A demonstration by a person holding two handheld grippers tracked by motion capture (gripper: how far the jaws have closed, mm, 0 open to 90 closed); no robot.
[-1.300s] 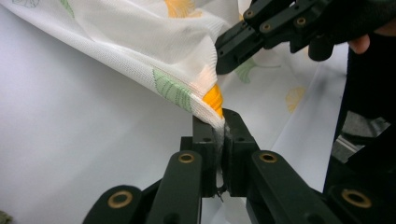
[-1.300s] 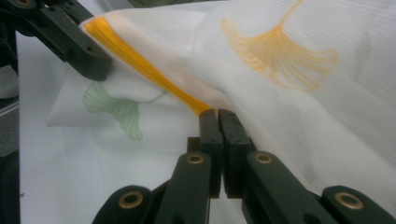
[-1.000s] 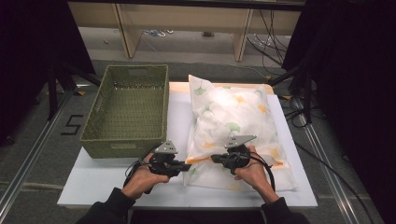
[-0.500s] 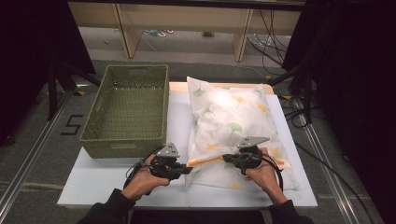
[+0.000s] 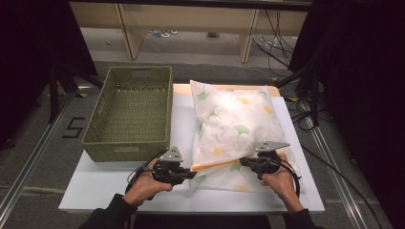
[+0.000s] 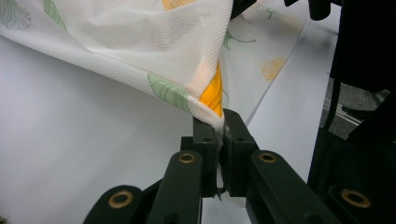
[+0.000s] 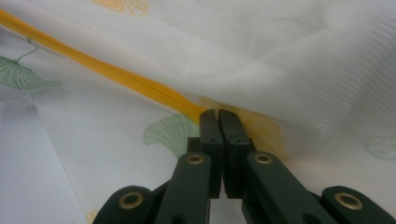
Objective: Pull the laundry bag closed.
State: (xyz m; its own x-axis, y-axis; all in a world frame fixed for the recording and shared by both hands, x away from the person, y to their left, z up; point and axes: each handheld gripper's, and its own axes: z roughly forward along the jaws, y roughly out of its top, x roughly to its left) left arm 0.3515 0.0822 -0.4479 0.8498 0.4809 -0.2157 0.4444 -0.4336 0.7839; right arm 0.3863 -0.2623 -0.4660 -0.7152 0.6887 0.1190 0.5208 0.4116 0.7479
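in the high view, a white mesh bag with green and yellow leaf prints lies on the white table. it looks puffy and full. it sits just to the right of a green basket. an orange zipper strip runs along the bag's near end. the person's left gripper is at the left end of that strip, at the bag's near left corner. the right gripper is at the other end of the strip. a hand holds each gripper, and dark sleeves come in from the bottom.

in the left gripper view, the left gripper has its two black jaws pressed tight on the corner of the mesh bag. the cloth is lifted off the table and pulled up into a point (a bit of orange shows right at the pinch).

in the right gripper view, the right gripper has its jaws squeezed together at the zipper strip. whether cloth is caught between them is hard to tell. the white mesh lies all around.
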